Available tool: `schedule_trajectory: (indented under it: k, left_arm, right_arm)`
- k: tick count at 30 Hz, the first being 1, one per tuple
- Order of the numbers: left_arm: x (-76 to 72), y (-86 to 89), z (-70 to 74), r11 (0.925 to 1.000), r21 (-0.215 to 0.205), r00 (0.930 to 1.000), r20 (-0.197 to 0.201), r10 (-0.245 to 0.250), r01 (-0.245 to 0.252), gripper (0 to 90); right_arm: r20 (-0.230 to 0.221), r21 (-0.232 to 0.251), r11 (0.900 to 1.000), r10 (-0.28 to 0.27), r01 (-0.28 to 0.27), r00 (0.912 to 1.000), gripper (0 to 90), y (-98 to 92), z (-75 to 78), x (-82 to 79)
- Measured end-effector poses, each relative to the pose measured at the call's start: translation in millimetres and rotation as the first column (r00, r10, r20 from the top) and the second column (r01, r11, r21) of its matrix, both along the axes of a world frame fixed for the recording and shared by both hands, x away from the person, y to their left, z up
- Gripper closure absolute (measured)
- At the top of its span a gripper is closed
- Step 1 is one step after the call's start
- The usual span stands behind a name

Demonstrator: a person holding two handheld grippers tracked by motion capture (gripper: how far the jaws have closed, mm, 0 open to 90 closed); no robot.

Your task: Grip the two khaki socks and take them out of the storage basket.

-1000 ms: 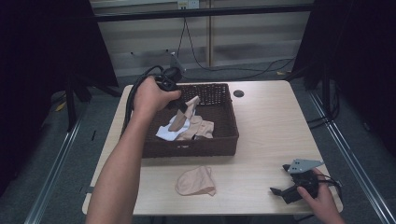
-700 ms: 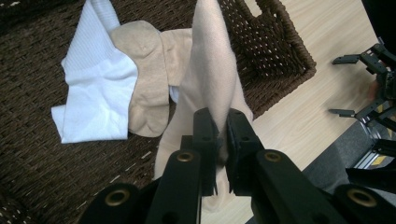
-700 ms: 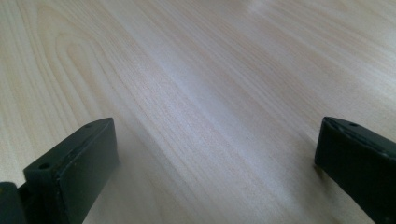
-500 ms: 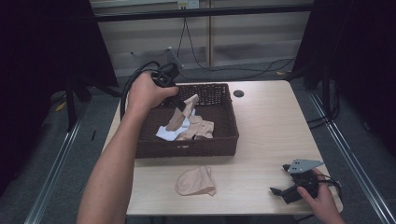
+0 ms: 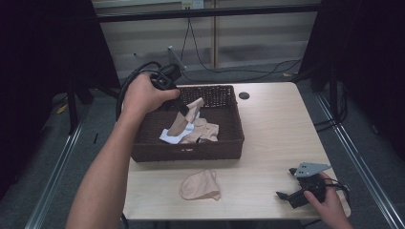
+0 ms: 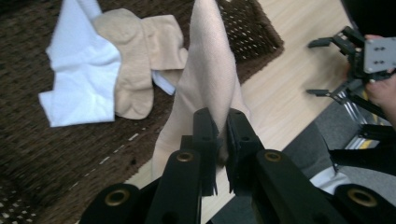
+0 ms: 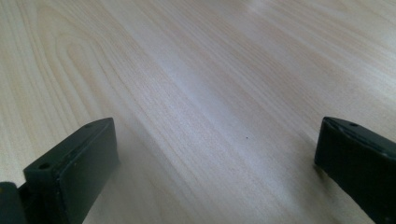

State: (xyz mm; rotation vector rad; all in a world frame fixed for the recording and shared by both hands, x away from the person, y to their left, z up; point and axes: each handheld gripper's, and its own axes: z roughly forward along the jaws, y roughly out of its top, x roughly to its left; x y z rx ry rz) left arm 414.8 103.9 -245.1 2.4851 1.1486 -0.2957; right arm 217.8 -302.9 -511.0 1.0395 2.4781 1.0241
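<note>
A dark wicker basket stands on the wooden table. In it lie a white sock and beige socks. My left gripper hangs over the basket, shut on a beige sock that dangles from its jaws. Another beige sock lies flat on the table in front of the basket. My right gripper rests low at the table's front right corner, open, with bare wood between its jaws.
The table has free wood to the right of the basket, with a round cable hole at the back. Dark curtains and metal floor rails flank the table. A cable loops from the left gripper.
The left hand has risen a little and drawn back toward the basket's far left corner, lifting the beige sock higher. The right gripper has stayed put.
</note>
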Motion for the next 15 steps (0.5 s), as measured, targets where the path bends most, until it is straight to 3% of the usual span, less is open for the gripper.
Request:
schedule_trajectory:
  k: [6, 15]
  left_arm:
    - [-11.7, 3.2, -1.9, 0.9997, -0.013, 0.9998, 0.005, -0.019, 0.019, 83.9]
    - [-28.2, 6.0, -10.4, 0.9983, 0.0, 0.9982, 0.011, -0.059, 0.059, 83.9]
  right_arm:
    - [0.0, 0.0, 1.0, 0.0, 0.0, 1.0, 0.0, 0.0, 0.0, 0.0]
    - [-0.001, 0.0, 1.0, -0.001, 0.001, 1.0, 0.0, 0.0, 0.1, 0.0]
